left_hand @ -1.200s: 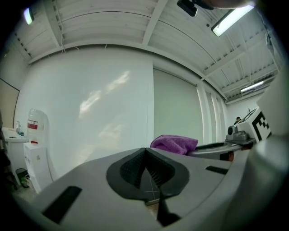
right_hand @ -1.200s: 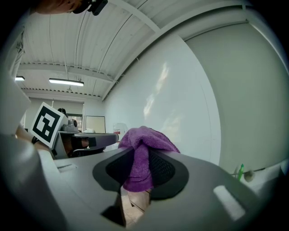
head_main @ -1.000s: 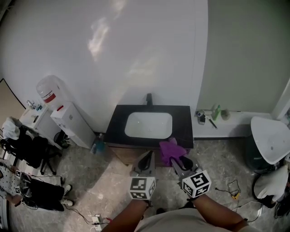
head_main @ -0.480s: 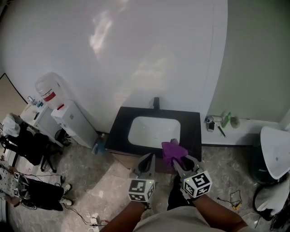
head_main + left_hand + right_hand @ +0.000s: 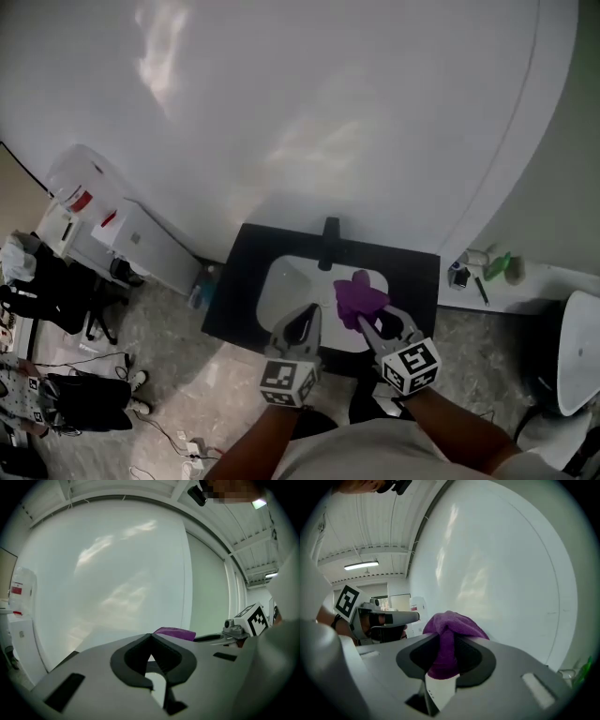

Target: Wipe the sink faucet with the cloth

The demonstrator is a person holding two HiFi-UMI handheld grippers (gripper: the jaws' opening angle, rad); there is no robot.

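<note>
Over the white basin [image 5: 286, 281]: the right gripper [image 5: 367, 322] holds the purple cloth [image 5: 359, 297] up in the air, near the black faucet [image 5: 330, 234] but not touching it.
Right jaws: squeezed shut on the cloth, which puffs out past the tips (a fat purple lump).
Left gripper [image 5: 304, 319]: its jaws are pressed together with nothing in them. It sits just beside the right one.
Faucet: it stands at the back of the basin, by the wall [image 5: 281, 112]. I think it has not been wiped yet.
What could go wrong: the hard jaw tips might bump the faucet if the gripper comes in at a bad angle. The cloth could also pull out of the jaws if it snags on the faucet.
Change from a moment ago: both grippers were at the front edge of the black counter [image 5: 234, 300]. Now they are over the basin, and the cloth is closer to the faucet.
</note>
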